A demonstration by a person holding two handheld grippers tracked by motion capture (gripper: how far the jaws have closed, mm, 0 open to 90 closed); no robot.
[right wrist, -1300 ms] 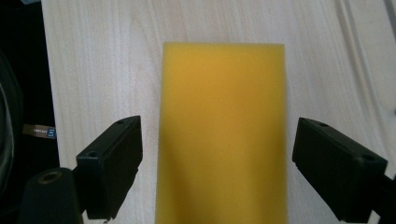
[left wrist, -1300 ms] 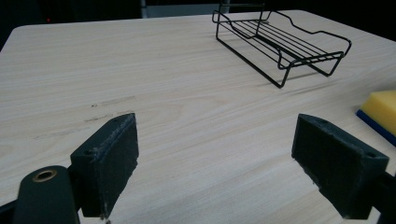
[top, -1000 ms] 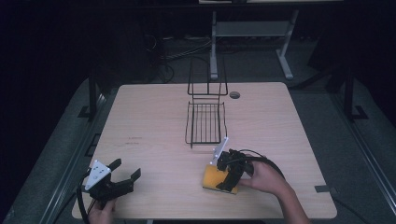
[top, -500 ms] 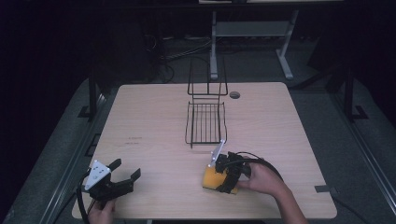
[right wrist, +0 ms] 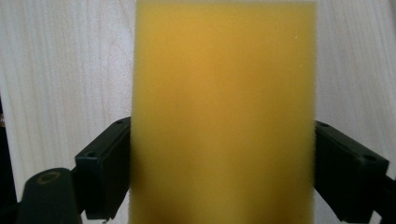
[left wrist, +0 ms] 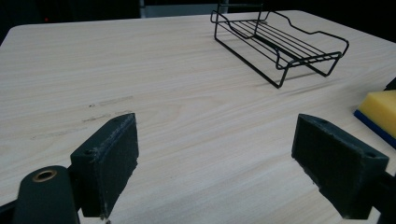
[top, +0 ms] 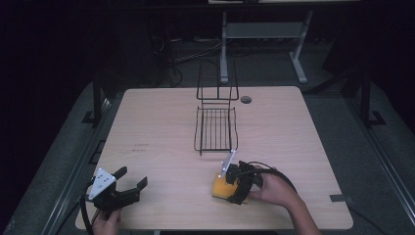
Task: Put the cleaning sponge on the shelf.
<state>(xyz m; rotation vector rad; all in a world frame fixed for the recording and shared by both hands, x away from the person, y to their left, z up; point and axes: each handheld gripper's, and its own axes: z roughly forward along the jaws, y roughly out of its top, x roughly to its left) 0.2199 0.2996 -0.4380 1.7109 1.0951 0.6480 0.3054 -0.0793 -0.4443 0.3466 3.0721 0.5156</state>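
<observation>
- Pale wood grain is the biggest thing I have in front of me: the desk (top: 161,127) carries everything, and most of its top is bare.
- Next in size, the black wire rack (top: 216,128) sits toward the middle of the desk, its tall back standing at the far end and its basket opening toward me. It lies just beyond the sponge, so I judge it is where the sponge is going.
- My right tongs (right wrist: 219,172) straddle the yellow sponge (right wrist: 224,112); each jaw sits flush against a long side of it, so I read them as holding the sponge, though how firmly I cannot tell. The sponge lies flat at the near edge of the desk, right of centre.
- My left tongs (left wrist: 229,163) rest at the near left corner, spread wide with nothing between them, well apart from the rest.
- The sponge has a dark blue scrubbing layer underneath, showing at its edge in the left gripper view (left wrist: 380,112).
- What could go wrong: foam gives, so a light squeeze may let it slide out on the lift, and a hard one would bow it.
- In the way: the rack's raised front rim stands between sponge and basket; a low carry could catch it and shove the light rack across the desk.
</observation>
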